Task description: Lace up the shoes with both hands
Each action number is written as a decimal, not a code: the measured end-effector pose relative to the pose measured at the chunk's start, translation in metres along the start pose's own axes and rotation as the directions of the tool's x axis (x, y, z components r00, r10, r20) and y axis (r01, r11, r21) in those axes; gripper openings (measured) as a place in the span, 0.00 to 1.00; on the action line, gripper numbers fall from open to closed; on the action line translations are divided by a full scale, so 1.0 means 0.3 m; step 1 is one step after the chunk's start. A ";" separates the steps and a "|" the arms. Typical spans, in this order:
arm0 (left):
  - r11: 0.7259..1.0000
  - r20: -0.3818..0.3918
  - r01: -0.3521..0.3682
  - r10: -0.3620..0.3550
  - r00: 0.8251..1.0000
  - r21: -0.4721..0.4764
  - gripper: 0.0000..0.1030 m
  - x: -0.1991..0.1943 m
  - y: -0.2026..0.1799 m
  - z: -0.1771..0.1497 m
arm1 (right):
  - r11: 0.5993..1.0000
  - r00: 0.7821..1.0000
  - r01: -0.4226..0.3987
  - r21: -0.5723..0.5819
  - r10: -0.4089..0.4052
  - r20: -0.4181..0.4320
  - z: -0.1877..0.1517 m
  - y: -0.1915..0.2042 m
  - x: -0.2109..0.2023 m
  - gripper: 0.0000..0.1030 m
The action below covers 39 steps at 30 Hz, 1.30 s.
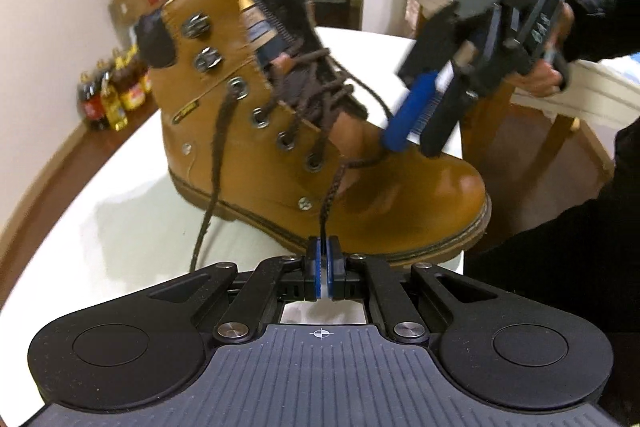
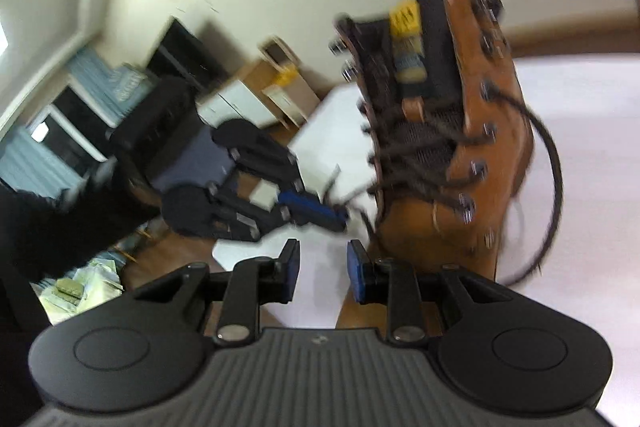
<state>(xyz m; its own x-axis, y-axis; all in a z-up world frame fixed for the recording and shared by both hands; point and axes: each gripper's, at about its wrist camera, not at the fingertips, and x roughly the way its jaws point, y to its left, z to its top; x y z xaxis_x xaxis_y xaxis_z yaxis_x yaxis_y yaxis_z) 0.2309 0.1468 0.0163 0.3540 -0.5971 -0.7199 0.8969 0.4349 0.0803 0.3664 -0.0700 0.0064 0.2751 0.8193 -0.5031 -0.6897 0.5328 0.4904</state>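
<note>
Nearest: my left gripper [image 1: 322, 247] is clenched on the tip of one brown lace end [image 1: 332, 187]. The lace runs up from the pads to a lower eyelet [image 1: 313, 161], nearly taut, so I judge I hold it this way to draw slack through before threading the next hole.

The other lace end [image 1: 214, 163] hangs loose from a higher eyelet down onto the white table [image 1: 132, 227]; nothing holds it.

The tan boot [image 1: 280, 131] stands upright on the table just beyond my left pads, toe toward my right side, laced only partway; the top hooks are bare.

Farther: my right gripper [image 1: 412, 137] hovers over the toe, jaws apart and empty, likely placed to take the lace next. View is blurred.
</note>
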 end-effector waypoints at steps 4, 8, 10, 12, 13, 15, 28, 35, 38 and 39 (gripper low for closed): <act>0.988 -0.012 -0.088 0.090 0.996 0.130 0.02 -0.007 -0.097 -0.004 | 0.974 0.999 0.028 -0.225 -0.024 0.022 -0.013 0.058 0.002 0.29; 0.972 -0.006 -0.180 0.183 0.983 0.148 0.02 -0.012 -0.209 0.003 | 0.904 0.995 0.097 -0.417 -0.077 0.065 -0.078 0.138 -0.022 0.29; 0.964 -0.011 -0.220 0.224 0.975 0.147 0.02 -0.014 -0.273 0.027 | 0.896 0.990 0.137 -0.422 -0.109 0.089 -0.111 0.161 -0.039 0.29; 0.959 -0.030 -0.238 0.245 0.969 0.153 0.03 -0.014 -0.306 0.049 | 0.892 0.986 0.160 -0.423 -0.123 0.114 -0.137 0.172 -0.068 0.26; 0.955 -0.038 -0.258 0.266 0.963 0.142 0.03 -0.017 -0.312 0.060 | 0.891 0.980 0.186 -0.415 -0.140 0.139 -0.147 0.174 -0.088 0.26; 0.946 -0.054 -0.300 0.308 0.950 0.123 0.07 -0.024 -0.320 0.082 | 0.887 0.967 0.236 -0.397 -0.174 0.188 -0.167 0.177 -0.130 0.26; 0.849 -0.159 -0.528 0.519 0.840 -0.017 0.08 0.010 -0.167 0.126 | 0.881 0.863 0.465 -0.086 -0.429 0.266 -0.101 -0.018 -0.302 0.27; 0.867 -0.151 -0.498 0.489 0.859 -0.026 0.08 0.043 -0.153 0.115 | 0.865 0.849 0.498 -0.056 -0.474 0.235 -0.119 -0.030 -0.319 0.27; 0.870 -0.154 -0.492 0.483 0.862 -0.026 0.08 0.053 -0.148 0.109 | 0.866 0.853 0.496 -0.067 -0.472 0.223 -0.120 -0.027 -0.301 0.27; 0.869 -0.158 -0.494 0.485 0.860 -0.023 0.08 0.059 -0.147 0.108 | 0.865 0.853 0.497 -0.072 -0.472 0.222 -0.120 -0.029 -0.294 0.27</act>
<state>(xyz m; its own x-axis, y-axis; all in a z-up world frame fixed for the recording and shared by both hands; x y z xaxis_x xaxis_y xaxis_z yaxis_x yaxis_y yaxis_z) 0.2062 0.0954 0.0223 0.6973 -0.1960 -0.6895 0.5986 0.6883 0.4097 0.3240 -0.1547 0.0209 0.7086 0.4949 -0.5029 -0.5082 0.8524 0.1229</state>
